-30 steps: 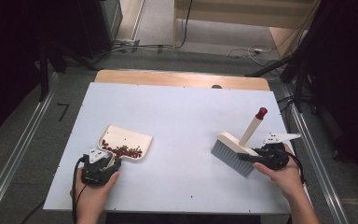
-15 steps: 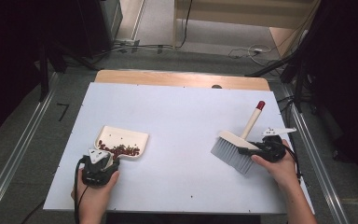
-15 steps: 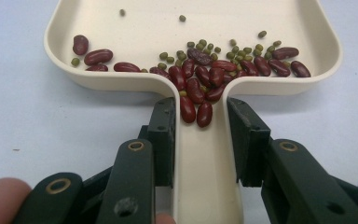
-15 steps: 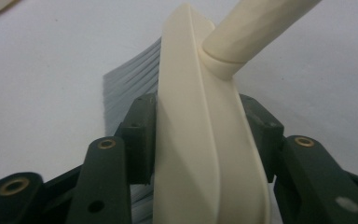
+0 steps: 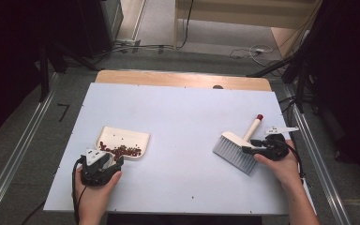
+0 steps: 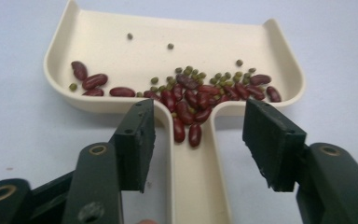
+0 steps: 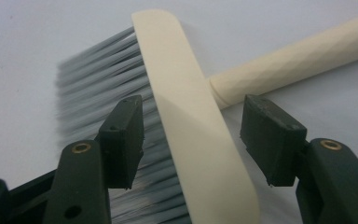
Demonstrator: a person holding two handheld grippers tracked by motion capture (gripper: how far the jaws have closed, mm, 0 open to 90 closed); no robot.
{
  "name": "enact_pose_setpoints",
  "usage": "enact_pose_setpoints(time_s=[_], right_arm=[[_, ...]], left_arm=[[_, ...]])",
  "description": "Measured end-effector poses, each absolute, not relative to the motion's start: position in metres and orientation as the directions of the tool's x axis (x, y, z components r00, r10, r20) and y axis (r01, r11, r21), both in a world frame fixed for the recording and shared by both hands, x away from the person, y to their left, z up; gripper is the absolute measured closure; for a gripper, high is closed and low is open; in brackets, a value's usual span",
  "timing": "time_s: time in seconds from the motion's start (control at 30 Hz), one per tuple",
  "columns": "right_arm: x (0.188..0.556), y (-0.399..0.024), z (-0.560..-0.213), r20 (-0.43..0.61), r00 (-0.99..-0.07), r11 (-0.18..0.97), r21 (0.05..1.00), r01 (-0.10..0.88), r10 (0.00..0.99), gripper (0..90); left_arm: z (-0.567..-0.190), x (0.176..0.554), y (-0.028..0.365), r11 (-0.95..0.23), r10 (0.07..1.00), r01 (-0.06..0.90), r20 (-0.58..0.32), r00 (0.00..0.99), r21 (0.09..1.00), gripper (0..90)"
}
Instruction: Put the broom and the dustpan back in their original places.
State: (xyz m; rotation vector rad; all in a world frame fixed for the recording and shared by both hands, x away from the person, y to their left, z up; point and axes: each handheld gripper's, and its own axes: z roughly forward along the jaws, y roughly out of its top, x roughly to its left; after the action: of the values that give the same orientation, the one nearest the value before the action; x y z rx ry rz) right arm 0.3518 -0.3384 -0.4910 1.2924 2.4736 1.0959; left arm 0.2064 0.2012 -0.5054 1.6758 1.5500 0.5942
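The cream dustpan (image 5: 124,142) lies flat on the white table (image 5: 183,112), red and green beans (image 6: 191,95) heaped where its tray meets the handle. The left gripper (image 6: 198,140) straddles that handle, jaws just opened and clear of it. Well right of the dustpan lies the brush (image 5: 238,149); the right gripper (image 7: 191,140) straddles its head, jaws just opened, not pressing.

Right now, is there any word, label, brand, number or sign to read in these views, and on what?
"7": dark mark on the grey floor left of the table; it may be only a tape mark.
Dustpan, brush, both grippers: no print seen.
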Motion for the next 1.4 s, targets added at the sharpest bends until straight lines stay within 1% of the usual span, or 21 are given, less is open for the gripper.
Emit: enact_pose_setpoints(time_s=[0.07, 0.13, 0.17, 0.23, 0.3, 0.37, 0.43, 0.6, 0.7, 0.77, 0.97, 1.17, 1.27, 1.4], right_arm=[[0.353, -0.342, -0.488, 0.192, -0.605, 0.345, 0.674, 0.653, 0.772, 38.8], [0.354, -0.346, -0.485, 0.180, -0.576, 0.313, 0.693, 0.650, 0.798, 45.3], [0.355, -0.348, -0.483, 0.176, -0.558, 0.293, 0.703, 0.648, 0.811, 49.4], [0.358, -0.352, -0.480, 0.178, -0.523, 0.254, 0.717, 0.649, 0.834, 62.7], [0.362, -0.353, -0.479, 0.150, -0.482, 0.237, 0.723, 0.649, 0.863, 74.8], [0.366, -0.352, -0.478, 0.127, -0.441, 0.224, 0.718, 0.659, 0.889, 84.0], [0.372, -0.351, -0.480, 0.115, -0.405, 0.210, 0.709, 0.673, 0.907, 87.8], [0.386, -0.348, -0.486, 0.071, -0.318, 0.179, 0.702, 0.689, 0.945, 88.1], [0.394, -0.345, -0.490, 0.061, -0.298, 0.175, 0.693, 0.700, 0.953, 88.2], [0.399, -0.343, -0.493, 0.030, -0.284, 0.188, 0.681, 0.708, 0.958, 88.2], [0.408, -0.340, -0.500, 0.016, -0.256, 0.182, 0.660, 0.729, 0.966, 88.3], [0.413, -0.334, -0.499, 0.026, -0.304, 0.212, 0.659, 0.722, 0.952, 88.3], [0.414, -0.329, -0.498, 0.030, -0.356, 0.253, 0.651, 0.716, 0.934, 88.3], [0.415, -0.320, -0.497, 0.015, -0.401, 0.297, 0.647, 0.703, 0.916, 88.4]], left_arm=[[-0.502, 0.205, 0.202, 0.029, 0.973, 0.601, -0.161, 0.168, 0.799, 39.8], [-0.499, 0.204, 0.203, 0.028, 0.972, 0.584, -0.158, 0.174, 0.812, 37.7], [-0.497, 0.204, 0.205, 0.029, 0.971, 0.571, -0.160, 0.180, 0.820, 35.7], [-0.493, 0.202, 0.209, 0.034, 0.964, 0.544, -0.171, 0.203, 0.839, 30.6], [-0.489, 0.201, 0.212, 0.033, 0.960, 0.517, -0.171, 0.223, 0.856, 26.0], [-0.487, 0.201, 0.215, 0.032, 0.957, 0.493, -0.169, 0.236, 0.869, 21.3], [-0.485, 0.203, 0.219, 0.026, 0.956, 0.491, -0.166, 0.243, 0.871, 12.9], [-0.485, 0.203, 0.228, 0.040, 0.937, 0.455, -0.192, 0.292, 0.889, 2.6], [-0.486, 0.204, 0.229, 0.029, 0.929, 0.448, -0.189, 0.318, 0.894, 0.0], [-0.486, 0.204, 0.230, 0.020, 0.928, 0.439, -0.179, 0.326, 0.899, 0.0], [-0.486, 0.204, 0.232, 0.007, 0.923, 0.423, -0.169, 0.346, 0.906, 0.0], [-0.488, 0.205, 0.232, -0.008, 0.918, 0.424, -0.161, 0.363, 0.906, 0.0], [-0.488, 0.206, 0.231, -0.015, 0.916, 0.427, -0.159, 0.369, 0.904, 0.0], [-0.489, 0.206, 0.229, -0.025, 0.914, 0.429, -0.154, 0.377, 0.903, 0.0]])
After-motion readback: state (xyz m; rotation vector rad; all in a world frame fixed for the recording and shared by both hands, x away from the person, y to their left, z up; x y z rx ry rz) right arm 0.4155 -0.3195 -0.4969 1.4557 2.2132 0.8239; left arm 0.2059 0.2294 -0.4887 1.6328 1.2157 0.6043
